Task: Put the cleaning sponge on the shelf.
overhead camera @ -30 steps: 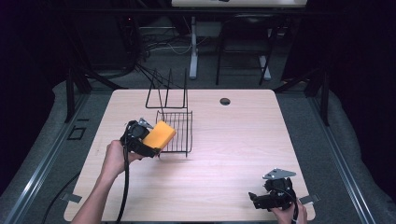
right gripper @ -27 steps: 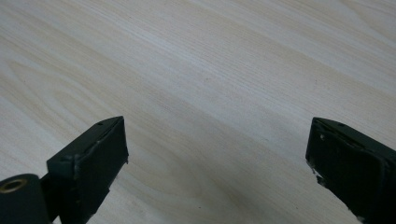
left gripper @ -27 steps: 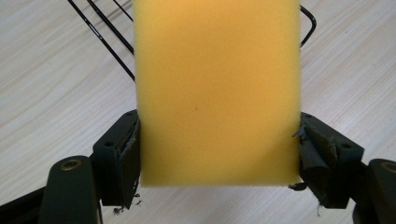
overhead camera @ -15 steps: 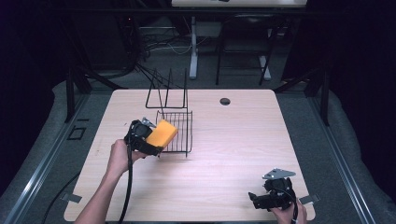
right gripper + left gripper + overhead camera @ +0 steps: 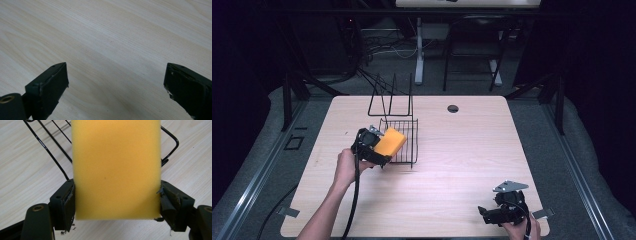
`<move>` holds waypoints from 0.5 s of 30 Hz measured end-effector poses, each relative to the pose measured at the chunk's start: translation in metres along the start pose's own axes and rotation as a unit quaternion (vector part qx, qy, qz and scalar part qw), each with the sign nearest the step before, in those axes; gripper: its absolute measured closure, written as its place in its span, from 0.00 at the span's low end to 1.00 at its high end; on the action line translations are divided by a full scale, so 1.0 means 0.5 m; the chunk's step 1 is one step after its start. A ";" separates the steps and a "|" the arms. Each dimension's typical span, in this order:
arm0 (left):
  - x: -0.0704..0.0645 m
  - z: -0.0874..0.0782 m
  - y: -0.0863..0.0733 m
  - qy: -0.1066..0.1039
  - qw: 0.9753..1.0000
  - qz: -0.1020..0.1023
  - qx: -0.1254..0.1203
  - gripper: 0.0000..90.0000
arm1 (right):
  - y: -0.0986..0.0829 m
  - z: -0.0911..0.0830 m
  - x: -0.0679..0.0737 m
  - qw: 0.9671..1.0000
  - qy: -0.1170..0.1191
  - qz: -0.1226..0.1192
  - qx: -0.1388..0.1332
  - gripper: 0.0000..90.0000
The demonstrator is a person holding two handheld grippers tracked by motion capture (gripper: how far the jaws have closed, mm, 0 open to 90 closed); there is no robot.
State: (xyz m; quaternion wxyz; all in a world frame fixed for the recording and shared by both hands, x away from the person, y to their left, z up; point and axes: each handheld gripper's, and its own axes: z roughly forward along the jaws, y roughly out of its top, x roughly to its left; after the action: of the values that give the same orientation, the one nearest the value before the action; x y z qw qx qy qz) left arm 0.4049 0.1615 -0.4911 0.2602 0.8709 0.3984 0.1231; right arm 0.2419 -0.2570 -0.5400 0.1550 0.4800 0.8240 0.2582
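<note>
Now the left claw (image 5: 379,146) is clenching the sponge (image 5: 390,142) by its sides and has been edging it closer over the rack (image 5: 404,142), which is lying just ahead of the claw; a drop-in looks near. The sponge is hiding the rack's floor beyond. The right claw (image 5: 492,214) is resting released on the table (image 5: 462,150).

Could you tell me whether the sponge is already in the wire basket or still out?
Out: the left claw grips the sponge above the basket edge.
</note>
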 end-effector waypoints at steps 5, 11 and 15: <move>-0.001 0.009 0.005 0.002 1.000 -0.004 -0.001 0.28 | 0.000 0.000 0.000 1.000 -0.001 -0.001 0.001 0.06; -0.001 0.022 0.013 0.005 1.000 -0.010 -0.007 0.28 | -0.002 0.003 0.002 1.000 0.004 0.007 -0.009 0.06; 0.001 0.030 0.015 0.007 1.000 -0.015 -0.008 0.27 | -0.002 0.003 0.002 1.000 0.004 0.007 -0.009 0.06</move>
State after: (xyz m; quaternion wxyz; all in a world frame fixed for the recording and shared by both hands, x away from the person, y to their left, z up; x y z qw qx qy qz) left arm 0.4160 0.1526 -0.4994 0.2661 0.8617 0.4126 0.1284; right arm 0.2412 -0.2560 -0.5420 0.1545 0.4831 0.8189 0.2687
